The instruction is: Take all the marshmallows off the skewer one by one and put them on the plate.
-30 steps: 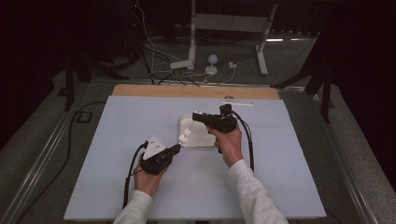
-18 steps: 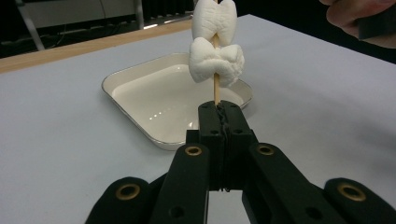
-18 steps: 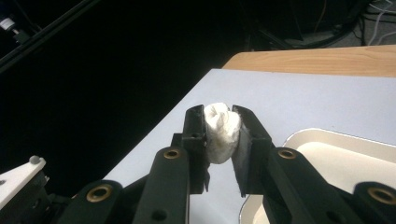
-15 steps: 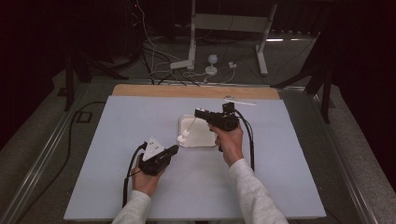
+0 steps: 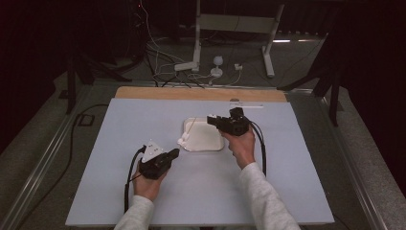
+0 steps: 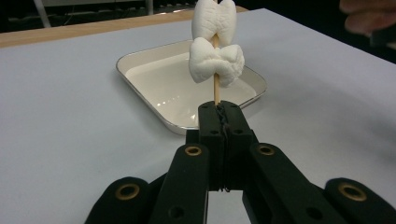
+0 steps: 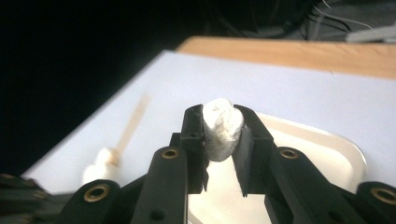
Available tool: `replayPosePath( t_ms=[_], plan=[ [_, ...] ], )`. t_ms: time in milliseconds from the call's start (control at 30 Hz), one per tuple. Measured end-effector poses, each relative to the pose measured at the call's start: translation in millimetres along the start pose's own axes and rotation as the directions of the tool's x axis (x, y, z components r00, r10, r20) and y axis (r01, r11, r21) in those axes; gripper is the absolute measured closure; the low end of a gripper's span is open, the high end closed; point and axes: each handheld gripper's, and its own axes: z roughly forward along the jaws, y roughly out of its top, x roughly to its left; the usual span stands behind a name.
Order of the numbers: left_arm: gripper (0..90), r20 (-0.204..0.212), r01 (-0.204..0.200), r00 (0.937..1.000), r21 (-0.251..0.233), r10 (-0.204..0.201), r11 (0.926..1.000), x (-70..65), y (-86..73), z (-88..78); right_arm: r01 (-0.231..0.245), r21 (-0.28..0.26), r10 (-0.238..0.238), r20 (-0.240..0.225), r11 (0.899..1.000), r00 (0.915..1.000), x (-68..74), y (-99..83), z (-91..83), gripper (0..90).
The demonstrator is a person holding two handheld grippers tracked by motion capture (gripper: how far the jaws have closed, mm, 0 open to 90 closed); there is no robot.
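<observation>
Two marshmallows already threaded on skewer, clamped at its lower end by tight-shut left fingers and rising over tray's near-left corner. Third marshmallow squeezed between right fingers, above tray's far-right edge, well apart from skewer's free tip. Pinch clearest in right gripper view; spacing in high view.

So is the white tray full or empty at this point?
Empty. The left gripper view shows the tray with a bare bottom; two marshmallows sit on the skewer, a third marshmallow in the right gripper.
</observation>
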Motion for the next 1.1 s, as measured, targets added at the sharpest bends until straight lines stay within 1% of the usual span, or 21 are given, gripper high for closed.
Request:
replayPosePath(
  t_ms=[33, 67, 200, 267, 333, 367, 433, 500, 533, 600, 633, 667, 700, 733, 767, 800, 867, 1100],
  plan=[
    [90.0, 0.0, 0.002, 1.0, 0.002, -0.002, 1.0, 0.4, 0.1, -0.1, -0.007, 0.014, 0.007, 0.009, 1.0, 0.9999, -1.9, -3.0, 3.1, 75.0],
    [90.0, -0.001, 0.004, 1.0, 0.003, -0.004, 1.0, 0.6, 0.1, -0.1, -0.007, 0.014, 0.007, 0.009, 1.0, 0.9999, -1.9, -3.0, 3.1, 75.0],
    [90.0, -0.007, 0.013, 0.9999, 0.011, -0.013, 0.9999, 1.6, 0.0, 0.7, -0.021, 0.06, 0.019, 0.039, 0.998, 0.999, -8.9, -14.5, 14.6, 74.5],
    [90.0, -0.006, 0.017, 0.9998, 0.016, -0.016, 0.9997, 2.1, -0.2, 1.2, -0.029, 0.102, 0.023, 0.057, 0.994, 0.9981, -13.3, -22.0, 22.1, 73.5],
    [90.0, -0.008, 0.02, 0.9998, 0.019, -0.019, 0.9996, 2.3, -0.5, 2.0, -0.028, 0.112, 0.021, 0.064, 0.993, 0.9977, -14.4, -23.7, 24.0, 72.2],
    [90.0, -0.01, 0.021, 0.9997, 0.023, -0.021, 0.9995, 2.7, -0.5, 2.1, -0.036, 0.122, 0.027, 0.07, 0.992, 0.9972, -15.1, -25.1, 25.6, 68.9],
    [90.0, -0.011, 0.024, 0.9997, 0.024, -0.024, 0.9994, 3.4, -0.7, 2.5, -0.045, 0.133, 0.035, 0.076, 0.99, 0.9965, -16.9, -26.8, 27.9, 59.0],
    [90.0, -0.014, 0.031, 0.9994, 0.023, -0.031, 0.9992, 3.9, -1.0, 2.8, -0.055, 0.139, 0.045, 0.079, 0.989, 0.9959, -18.1, -27.7, 28.9, 54.0],
    [90.0, -0.015, 0.03, 0.9994, 0.025, -0.03, 0.9992, 4.1, -1.0, 2.8, -0.053, 0.137, 0.042, 0.085, 0.989, 0.9955, -17.9, -28.0, 28.8, 49.1],
    [90.0, -0.017, 0.032, 0.9994, 0.026, -0.032, 0.9991, 4.7, -0.9, 2.8, -0.049, 0.14, 0.037, 0.093, 0.989, 0.995, -17.7, -27.8, 28.7, 44.0],
    [90.0, -0.017, 0.033, 0.9993, 0.024, -0.033, 0.9991, 4.8, -0.9, 2.9, -0.054, 0.139, 0.041, 0.093, 0.989, 0.9948, -17.5, -27.7, 28.4, 40.7],
    [90.0, -0.017, 0.035, 0.9992, 0.023, -0.035, 0.9991, 4.7, -0.8, 2.9, -0.058, 0.136, 0.045, 0.091, 0.989, 0.9948, -16.9, -27.4, 27.5, 39.5],
    [90.0, -0.018, 0.035, 0.9993, 0.024, -0.034, 0.9991, 4.7, -0.8, 3.0, -0.065, 0.126, 0.057, 0.067, 0.99, 0.9961, -14.7, -26.7, 25.8, 36.3],
    [90.0, -0.019, 0.035, 0.9992, 0.025, -0.035, 0.9991, 4.7, -0.9, 3.3, -0.065, 0.126, 0.057, 0.067, 0.99, 0.9961, -14.7, -26.7, 25.8, 36.3],
    [90.0, -0.019, 0.039, 0.9991, 0.025, -0.038, 0.9989, 4.6, -1.0, 3.7, -0.057, 0.122, 0.052, 0.041, 0.991, 0.9978, -10.5, -25.6, 24.7, 33.5],
    [90.0, -0.018, 0.038, 0.9991, 0.026, -0.038, 0.9989, 4.7, -1.1, 4.1, -0.057, 0.122, 0.052, 0.041, 0.991, 0.9978, -10.5, -25.6, 24.7, 33.5],
    [90.0, -0.017, 0.038, 0.9992, 0.027, -0.037, 0.9989, 4.3, -1.2, 4.6, -0.049, 0.117, 0.047, 0.02, 0.992, 0.9987, -5.4, -24.7, 23.6, 30.4],
    [90.0, -0.019, 0.038, 0.9991, 0.028, -0.038, 0.9989, 3.5, -1.1, 6.0, -0.058, 0.097, 0.065, -0.064, 0.994, 0.9959, 8.2, -22.9, 20.6, 27.9]
  ],
)
